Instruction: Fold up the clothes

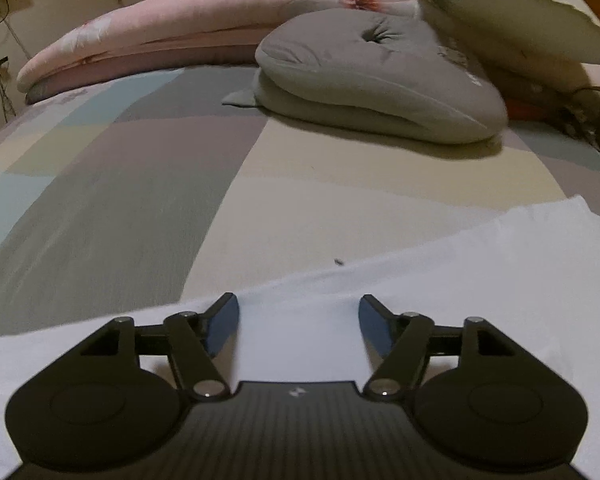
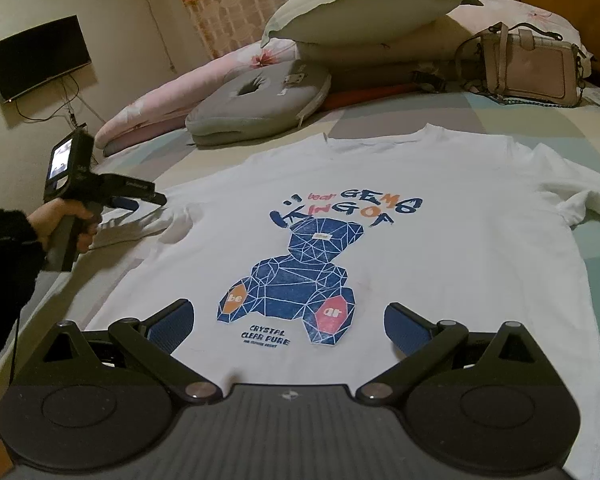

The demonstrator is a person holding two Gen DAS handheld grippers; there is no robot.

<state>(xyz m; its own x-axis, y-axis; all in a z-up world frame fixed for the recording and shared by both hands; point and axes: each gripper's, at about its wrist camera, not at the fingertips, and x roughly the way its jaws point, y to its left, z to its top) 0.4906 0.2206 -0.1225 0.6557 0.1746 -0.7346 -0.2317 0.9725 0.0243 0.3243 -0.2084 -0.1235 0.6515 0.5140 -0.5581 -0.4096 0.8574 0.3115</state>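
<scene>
**Tee flat on the bed, both claws open**

The white tee point(image 2: 340, 216) lies spread face-up on the bed point(image 2: 540, 120), bear print showing, both sleeves out, no fold in it. The left claw point(image 1: 299, 322) hovers at the left sleeve with its fingers apart, nothing between them. The right claw point(image 2: 288, 322) is spread wide over the bottom hem, also gripping nothing. My guess is it's the sleeve-grab stage: the left needs to pinch that sleeve edge and carry it inward. The hem is hidden behind the right claw, and the left view shows only plain white cloth, a bit blurry.
</scene>
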